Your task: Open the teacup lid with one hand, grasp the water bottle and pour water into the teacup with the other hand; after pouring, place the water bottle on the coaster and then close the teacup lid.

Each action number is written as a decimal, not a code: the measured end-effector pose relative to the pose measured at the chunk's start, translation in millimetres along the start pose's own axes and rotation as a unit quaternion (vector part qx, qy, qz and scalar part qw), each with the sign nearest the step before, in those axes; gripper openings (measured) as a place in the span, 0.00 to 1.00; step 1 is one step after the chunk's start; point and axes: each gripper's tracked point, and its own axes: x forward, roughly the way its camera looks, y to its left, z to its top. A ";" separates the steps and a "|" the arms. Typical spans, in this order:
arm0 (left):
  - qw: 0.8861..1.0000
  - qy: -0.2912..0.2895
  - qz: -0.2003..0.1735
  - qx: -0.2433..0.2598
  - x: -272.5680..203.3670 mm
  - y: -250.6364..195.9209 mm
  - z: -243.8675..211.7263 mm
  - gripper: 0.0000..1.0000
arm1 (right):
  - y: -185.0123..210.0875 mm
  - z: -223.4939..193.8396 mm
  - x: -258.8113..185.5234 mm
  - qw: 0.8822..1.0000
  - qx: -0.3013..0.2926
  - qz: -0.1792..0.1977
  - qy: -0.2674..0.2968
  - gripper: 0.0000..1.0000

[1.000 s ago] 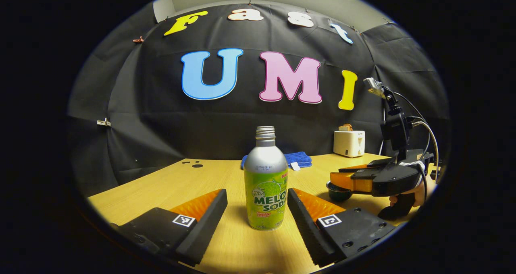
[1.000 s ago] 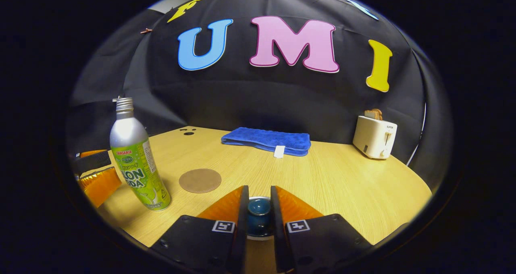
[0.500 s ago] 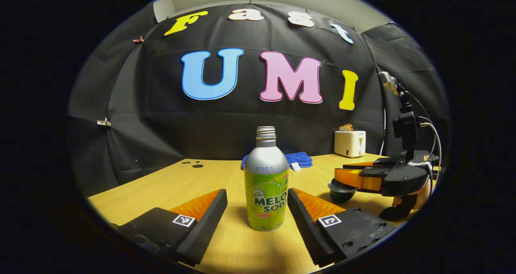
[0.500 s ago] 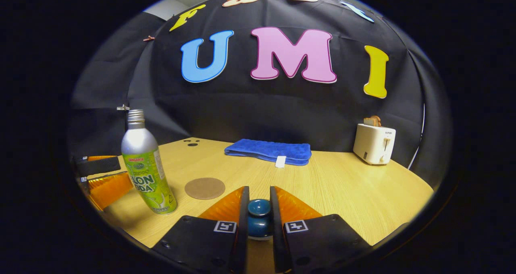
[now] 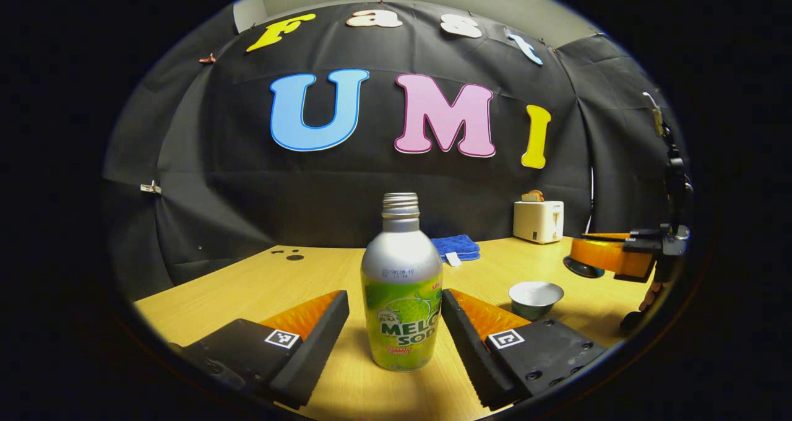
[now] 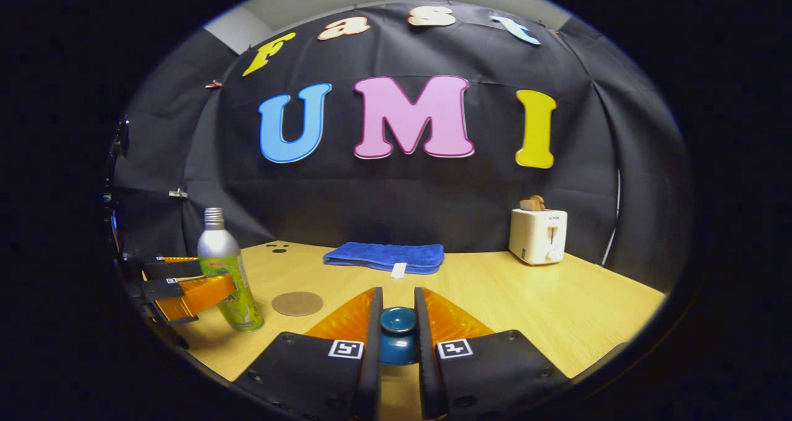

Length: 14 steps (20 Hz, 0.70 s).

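Two jaws are working here. In the left gripper view, the left gripper (image 5: pixel 395 322) is standing wide open around the upright water bottle (image 5: pixel 402 297), a gap showing on each side. In the right gripper view, the right gripper (image 6: pixel 398 322) is clamping the teacup lid (image 6: pixel 398 334) by its knob. Farther off in the left gripper view, the uncovered teacup (image 5: pixel 536 298) is sitting on the table (image 5: pixel 309 278), the lid apparently lifted clear above and beside it. Beyond, the coaster (image 6: pixel 297 303) is lying near the bottle, with a blue towel (image 6: pixel 385 256) and a toaster (image 6: pixel 538 236) at the back.
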 end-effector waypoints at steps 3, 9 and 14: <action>1.000 0.000 -0.003 0.000 12.1 -0.2 -0.5 0.95 | -13.2 -15.4 -1.4 0.999 0.026 -0.007 0.023 0.29; 1.000 0.001 -0.011 0.000 32.4 -3.5 -0.5 0.82 | -18.7 -10.1 -3.6 1.000 -0.004 -0.013 0.004 0.28; 1.000 0.003 -0.017 0.021 33.8 -8.0 1.6 0.81 | -16.0 -9.3 -4.6 1.000 -0.008 -0.004 0.000 0.28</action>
